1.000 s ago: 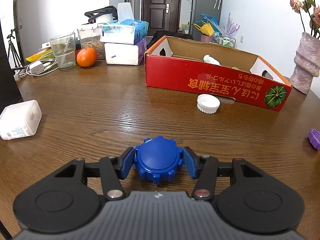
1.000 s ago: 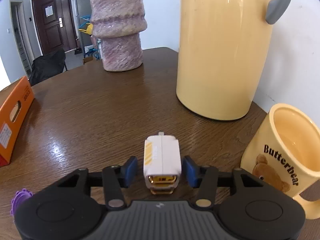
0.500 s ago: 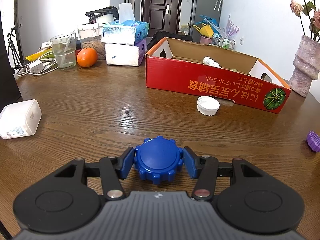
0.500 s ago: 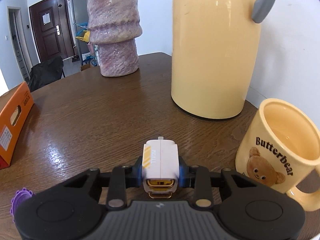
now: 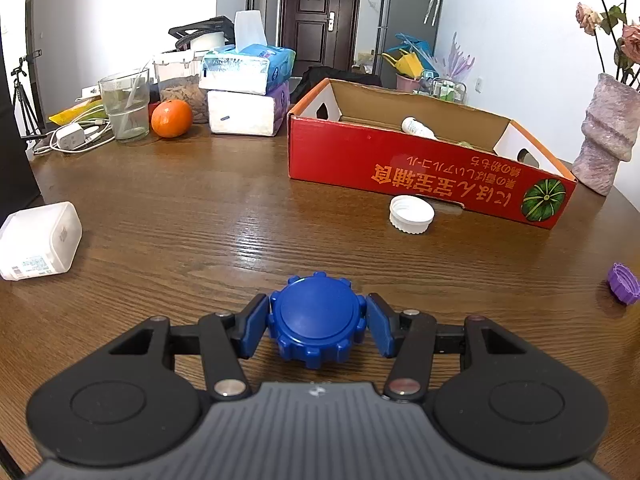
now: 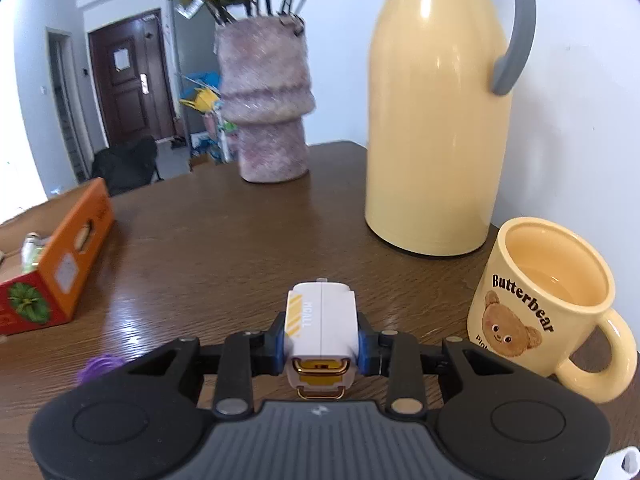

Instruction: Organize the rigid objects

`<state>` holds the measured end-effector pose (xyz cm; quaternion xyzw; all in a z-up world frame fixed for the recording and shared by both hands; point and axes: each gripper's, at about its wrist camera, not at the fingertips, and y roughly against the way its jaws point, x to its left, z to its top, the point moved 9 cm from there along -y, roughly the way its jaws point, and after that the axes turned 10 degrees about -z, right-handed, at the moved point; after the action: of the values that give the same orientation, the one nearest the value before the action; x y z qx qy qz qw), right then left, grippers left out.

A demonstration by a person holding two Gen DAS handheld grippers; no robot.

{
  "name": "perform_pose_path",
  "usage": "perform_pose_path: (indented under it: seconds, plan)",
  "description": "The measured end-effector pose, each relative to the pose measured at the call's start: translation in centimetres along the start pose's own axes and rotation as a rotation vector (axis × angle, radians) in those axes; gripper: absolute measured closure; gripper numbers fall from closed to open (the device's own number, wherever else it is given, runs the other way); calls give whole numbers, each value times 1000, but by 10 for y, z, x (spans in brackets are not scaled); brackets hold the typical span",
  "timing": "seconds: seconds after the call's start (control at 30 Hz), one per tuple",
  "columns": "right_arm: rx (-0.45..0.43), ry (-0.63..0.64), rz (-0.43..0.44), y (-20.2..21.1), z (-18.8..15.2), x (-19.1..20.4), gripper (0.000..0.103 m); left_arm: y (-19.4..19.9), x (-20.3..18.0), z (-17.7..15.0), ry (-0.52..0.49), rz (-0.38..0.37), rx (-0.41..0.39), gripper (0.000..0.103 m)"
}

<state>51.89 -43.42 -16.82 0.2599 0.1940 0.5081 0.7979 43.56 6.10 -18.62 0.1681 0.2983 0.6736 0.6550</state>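
Both grippers grip: the right gripper [image 6: 321, 344] clamps a white charger [image 6: 320, 328], its lower end hidden by the body; the left gripper [image 5: 316, 322] pinches a blue cap [image 5: 316, 320] on the table [image 5: 180, 208]. At one o'clock, the red box [image 5: 420, 172] holds a bottle [image 5: 418, 128], partly hidden. At two o'clock from the right gripper, the mug's [image 6: 548, 300] contents are unclear.

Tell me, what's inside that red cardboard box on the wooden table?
Inside the red cardboard box, a white bottle lies on its side with something greenish beside it. The box's front wall hides the rest of the floor.
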Motion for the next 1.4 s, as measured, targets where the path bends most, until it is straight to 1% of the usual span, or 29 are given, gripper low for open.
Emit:
perform_pose_path:
  seconds: [0.13, 0.37, 0.5, 0.73, 1.07, 1.27, 1.4]
  plan:
    - [-40, 17, 38, 25, -3, 8, 72, 3, -1, 1, -5, -6, -8, 49]
    - [-100, 62, 126, 72, -14, 36, 72, 9, -4, 3, -12, -18, -30, 49]
    - [-126, 103, 185, 98, -23, 61, 72, 14, -6, 4, -16, -25, -42, 49]
    - [-146, 163, 290, 137, -37, 105, 72, 21, -9, 6, -20, -39, -63, 49]
    - [-132, 218, 421, 171, -59, 172, 72, 38, -23, 12, -46, -85, -94, 49]
    - [-133, 222, 473, 185, -64, 204, 72, 44, -30, 18, -62, -100, -105, 49]
    - [-138, 226, 493, 192, -63, 218, 72, 51, -33, 26, -78, -99, -124, 49]
